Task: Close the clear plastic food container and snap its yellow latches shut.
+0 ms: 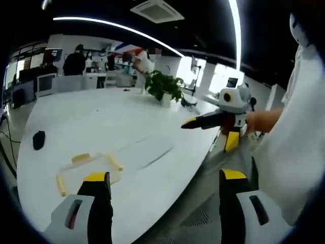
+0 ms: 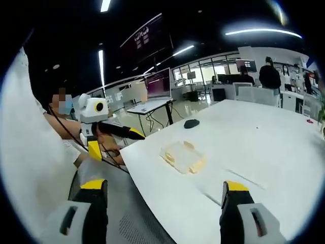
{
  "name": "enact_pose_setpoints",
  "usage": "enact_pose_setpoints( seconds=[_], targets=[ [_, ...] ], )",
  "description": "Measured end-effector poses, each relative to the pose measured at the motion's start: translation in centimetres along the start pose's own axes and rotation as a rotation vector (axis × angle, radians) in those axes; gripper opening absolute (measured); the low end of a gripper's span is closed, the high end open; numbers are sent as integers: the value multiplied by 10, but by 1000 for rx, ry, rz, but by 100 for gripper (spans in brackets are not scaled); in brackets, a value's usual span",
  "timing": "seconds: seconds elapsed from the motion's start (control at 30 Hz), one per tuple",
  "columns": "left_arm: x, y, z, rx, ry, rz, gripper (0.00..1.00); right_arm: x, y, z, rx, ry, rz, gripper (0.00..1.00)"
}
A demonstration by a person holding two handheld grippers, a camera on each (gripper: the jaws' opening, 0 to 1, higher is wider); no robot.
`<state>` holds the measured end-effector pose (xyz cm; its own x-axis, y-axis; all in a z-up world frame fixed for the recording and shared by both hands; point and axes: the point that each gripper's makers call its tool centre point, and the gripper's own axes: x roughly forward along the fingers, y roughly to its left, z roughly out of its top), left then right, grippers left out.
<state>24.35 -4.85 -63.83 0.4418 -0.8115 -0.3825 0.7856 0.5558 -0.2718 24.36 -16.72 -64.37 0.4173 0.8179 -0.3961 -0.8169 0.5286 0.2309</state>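
Neither gripper has reached the work yet. The clear plastic food container (image 2: 183, 156) lies flat on the white table (image 2: 264, 147), near the edge closest to the person, with its yellow latches (image 2: 197, 163) showing along its sides. In the left gripper view the container (image 1: 89, 170) sits just beyond the left jaw, low and pale against the tabletop, with yellow latches (image 1: 81, 158) sticking out from its sides; whether the lid is fully seated is too faint to tell, though the latches appear splayed rather than pressed home.

The left gripper (image 1: 161, 203) has its jaws wide apart with nothing between them, raised over the table edge and short of the container. The right gripper (image 2: 165, 206) also has its jaws spread and empty, well back from the container and partly over the floor beside the table. Each gripper shows in the other's view, held off the table's side in the person's hand (image 1: 261, 121); in those side-on views how its jaws stand cannot be told.

A small dark object, probably a computer mouse (image 2: 191, 123), rests farther along the table, apart from the container, and a potted plant (image 1: 163, 86) stands at the far side.

By my reading the task is at its start: the approach remains, then pressing the lid down and snapping each latch.
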Motion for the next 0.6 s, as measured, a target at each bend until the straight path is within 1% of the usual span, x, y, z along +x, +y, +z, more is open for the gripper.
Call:
enact_pose_setpoints(
  seconds=[0.03, 0.1, 0.17, 0.27, 0.33, 0.47, 0.6],
  targets=[
    [0, 0, 0, 5, 1, -2, 89, 1, 0, 3, -4, -12, -3, 99],
    [-1, 3, -3, 17, 18, -1, 88, 3, 0, 6, -10, -13, 6, 96],
    [-3, 7, -3, 25, 17, 4, 87, 6, -1, 7, -36, -7, 4, 95],
    [-5, 13, -1, 28, 16, 8, 85, 9, -4, 10, -49, -5, 3, 94],
    [-6, 16, -3, 31, 28, 8, 85, 11, -5, 12, -57, -6, 8, 93],
    [-9, 22, -7, 59, 59, 8, 85, 16, -7, 14, -72, 7, 12, 93],
    [-13, 29, -4, 68, 64, 8, 85, 21, -11, 15, -86, 16, 13, 93]
  ],
)
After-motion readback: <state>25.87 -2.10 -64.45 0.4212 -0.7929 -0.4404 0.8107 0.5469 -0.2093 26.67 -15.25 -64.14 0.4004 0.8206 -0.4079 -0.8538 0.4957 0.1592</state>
